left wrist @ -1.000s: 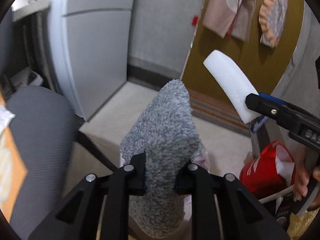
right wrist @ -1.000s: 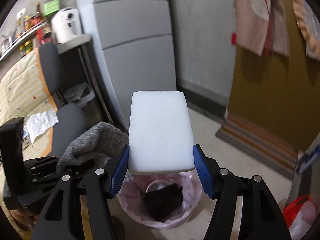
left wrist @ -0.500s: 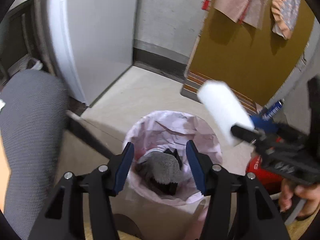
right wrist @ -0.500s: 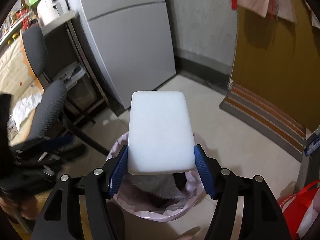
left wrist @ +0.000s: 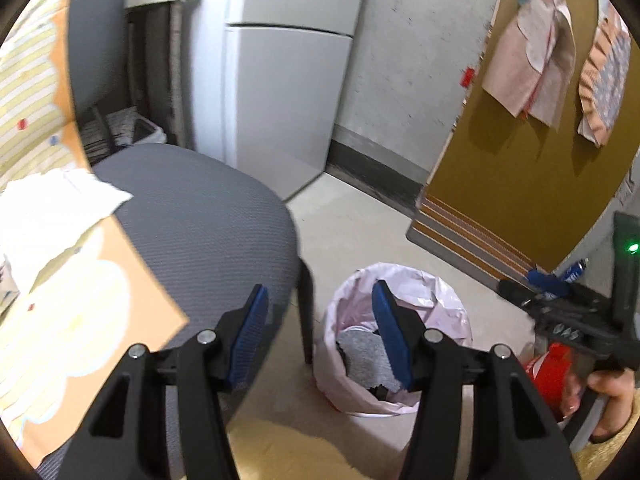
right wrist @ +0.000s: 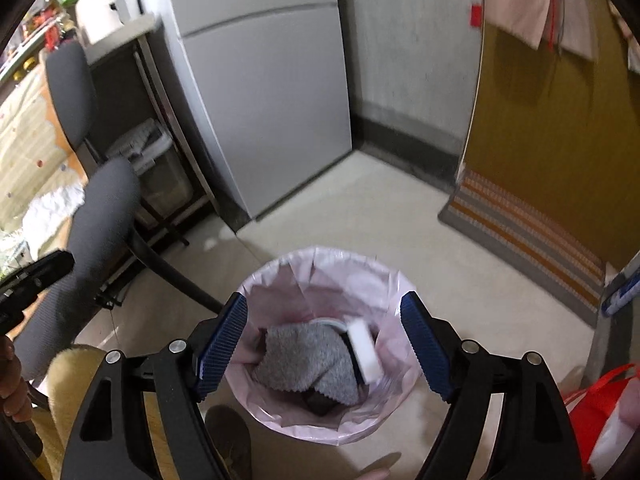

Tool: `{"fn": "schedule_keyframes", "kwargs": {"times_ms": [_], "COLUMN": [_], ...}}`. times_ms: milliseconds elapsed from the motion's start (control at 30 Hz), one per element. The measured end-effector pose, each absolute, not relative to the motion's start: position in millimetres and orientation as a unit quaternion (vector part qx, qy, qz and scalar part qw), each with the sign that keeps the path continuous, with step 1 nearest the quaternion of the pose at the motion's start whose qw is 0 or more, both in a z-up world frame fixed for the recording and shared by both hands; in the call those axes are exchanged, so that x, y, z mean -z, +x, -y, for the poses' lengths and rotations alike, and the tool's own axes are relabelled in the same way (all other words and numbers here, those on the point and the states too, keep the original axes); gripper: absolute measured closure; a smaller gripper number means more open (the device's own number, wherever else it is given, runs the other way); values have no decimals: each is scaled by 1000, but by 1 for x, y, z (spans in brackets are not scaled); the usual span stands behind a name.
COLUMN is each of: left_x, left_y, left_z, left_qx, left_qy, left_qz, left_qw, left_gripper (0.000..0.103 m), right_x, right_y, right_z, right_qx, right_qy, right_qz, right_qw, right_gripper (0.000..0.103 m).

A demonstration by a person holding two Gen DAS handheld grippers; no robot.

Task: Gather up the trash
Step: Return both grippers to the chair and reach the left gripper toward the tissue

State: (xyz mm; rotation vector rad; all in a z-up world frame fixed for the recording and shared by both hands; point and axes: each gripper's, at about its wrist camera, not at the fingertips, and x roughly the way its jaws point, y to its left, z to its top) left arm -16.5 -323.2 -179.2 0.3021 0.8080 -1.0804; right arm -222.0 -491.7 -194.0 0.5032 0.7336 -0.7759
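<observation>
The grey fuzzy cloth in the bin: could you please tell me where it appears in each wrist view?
Left wrist: the grey cloth lies inside the pink-lined bin, lower centre, partly behind a gripper finger.
Right wrist: the cloth lies in the bin, lower centre, with the white block at its right.
Shared landmark: the grey refrigerator.

Bin on the floor ahead of me, chair to its left.

I see the lined bin directly below my right gripper, with the fuzzy cloth inside and the foam block at the cloth's right. The fridge stands behind; the mat lies at the right, and the chair beneath my left gripper.
</observation>
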Motion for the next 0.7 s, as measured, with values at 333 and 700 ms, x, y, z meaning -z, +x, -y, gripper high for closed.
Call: {"fn": "schedule_keyframes", "kwargs": {"times_ms": [333,700], "left_x": [151,132], "left_y": [3,70], "left_z": [217,69], "left_qx": [405,202], "left_qy": [118,55], "left_qz": [-370,-371], "left_qw": [828,905], "left_gripper": [50,42], "right_x": [130,103], "right_y": [-168,-34], "right_z": [439,346], "right_qx": [243,86], "right_qy": [217,119], "right_qz": [-306,-328], "right_qw": [895,933], "right_gripper": [24,24]}}
